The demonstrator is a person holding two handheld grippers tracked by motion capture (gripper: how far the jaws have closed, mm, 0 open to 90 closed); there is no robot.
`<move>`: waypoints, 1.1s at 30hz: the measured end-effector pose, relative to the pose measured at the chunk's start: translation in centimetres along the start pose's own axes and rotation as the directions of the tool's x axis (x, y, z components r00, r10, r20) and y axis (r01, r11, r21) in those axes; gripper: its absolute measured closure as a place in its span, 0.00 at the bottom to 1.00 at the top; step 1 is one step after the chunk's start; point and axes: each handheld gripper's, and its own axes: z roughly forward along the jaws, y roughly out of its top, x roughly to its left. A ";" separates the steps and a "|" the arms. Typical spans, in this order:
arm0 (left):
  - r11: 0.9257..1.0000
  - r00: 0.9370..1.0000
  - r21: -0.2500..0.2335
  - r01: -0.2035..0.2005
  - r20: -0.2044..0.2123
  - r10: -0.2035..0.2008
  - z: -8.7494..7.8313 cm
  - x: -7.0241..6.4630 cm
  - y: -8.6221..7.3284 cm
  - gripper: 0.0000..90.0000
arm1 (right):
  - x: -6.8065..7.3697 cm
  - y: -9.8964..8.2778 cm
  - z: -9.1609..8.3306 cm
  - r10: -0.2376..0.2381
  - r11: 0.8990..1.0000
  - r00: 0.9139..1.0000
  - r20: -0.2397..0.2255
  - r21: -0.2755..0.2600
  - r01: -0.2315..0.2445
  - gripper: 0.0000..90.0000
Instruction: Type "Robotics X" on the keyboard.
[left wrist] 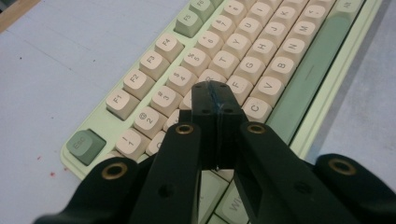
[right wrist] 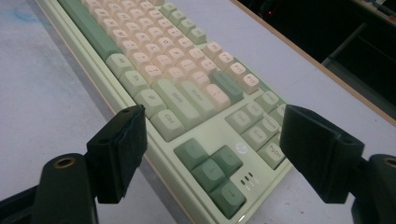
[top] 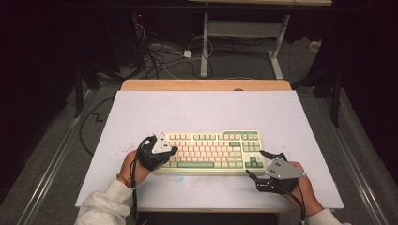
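White tabletop carries the keyboard, its long axis running side to side. I hold my left tongs pressed together, empty, over its left-hand letter keys; my right tongs, spread, straddle its right end.

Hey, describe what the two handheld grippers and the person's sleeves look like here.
Both are black two-jaw tools. The left gripper and right gripper each carry a grey three-cornered plate on top, with a black cable trailing back along the wrist. Brass-coloured rivets sit in the jaw arms, and the right one's pads are blocky and dark. The sleeves are a light, off-white knit.
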 end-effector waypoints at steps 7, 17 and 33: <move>1.000 1.000 0.021 -0.005 0.010 0.005 0.8 0.0 0.2 0.98 | 0.1 0.0 0.1 -0.003 1.000 1.000 -0.002 0.007 0.003 0.27; 0.999 1.000 0.044 -0.001 0.010 0.001 1.4 0.2 0.0 0.98 | 0.1 -0.1 0.2 -0.009 1.000 1.000 -0.002 0.013 0.009 0.27; 0.998 1.000 0.065 -0.008 0.004 0.008 1.8 0.2 -0.3 0.98 | 0.2 -0.1 0.3 -0.020 0.999 1.000 -0.013 0.027 0.020 0.27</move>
